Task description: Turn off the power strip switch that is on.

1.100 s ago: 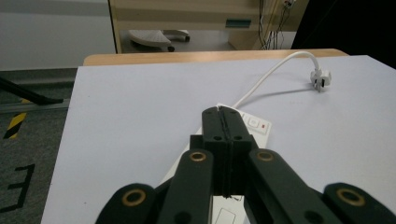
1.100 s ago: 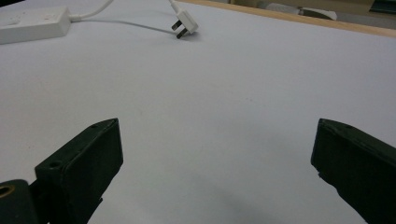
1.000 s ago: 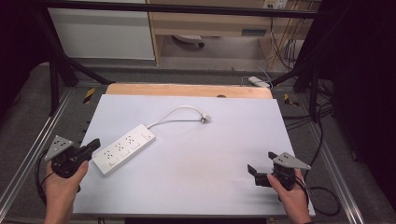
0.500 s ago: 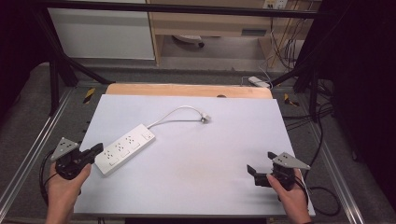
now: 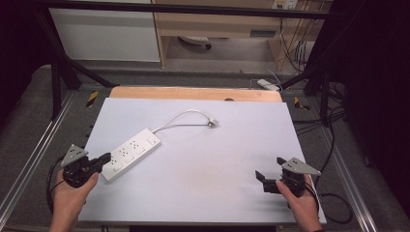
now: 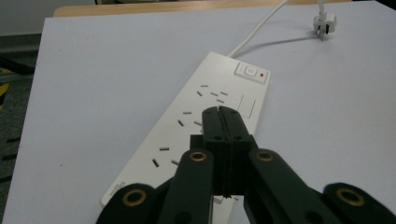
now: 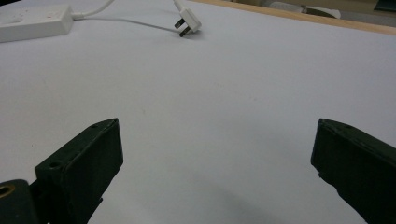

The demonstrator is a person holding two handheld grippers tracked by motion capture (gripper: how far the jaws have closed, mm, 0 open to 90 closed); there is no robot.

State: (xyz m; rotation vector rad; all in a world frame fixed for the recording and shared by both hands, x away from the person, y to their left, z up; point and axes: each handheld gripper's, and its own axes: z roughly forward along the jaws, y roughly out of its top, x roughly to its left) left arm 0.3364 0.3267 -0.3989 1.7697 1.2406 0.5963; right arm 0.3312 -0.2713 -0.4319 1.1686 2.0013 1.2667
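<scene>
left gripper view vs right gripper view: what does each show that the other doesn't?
Left gripper view alone: the strip's socket slots and switch, with the left tongs shut over the strip, nothing between them. Right gripper view alone: the right tongs wide open above bare table, and only the strip's cable end. Both share: the white power strip, its cable and the loose plug.

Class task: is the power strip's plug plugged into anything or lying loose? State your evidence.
Loose. The plug lies on the table, prongs bare, at the end of the power strip cord.
</scene>
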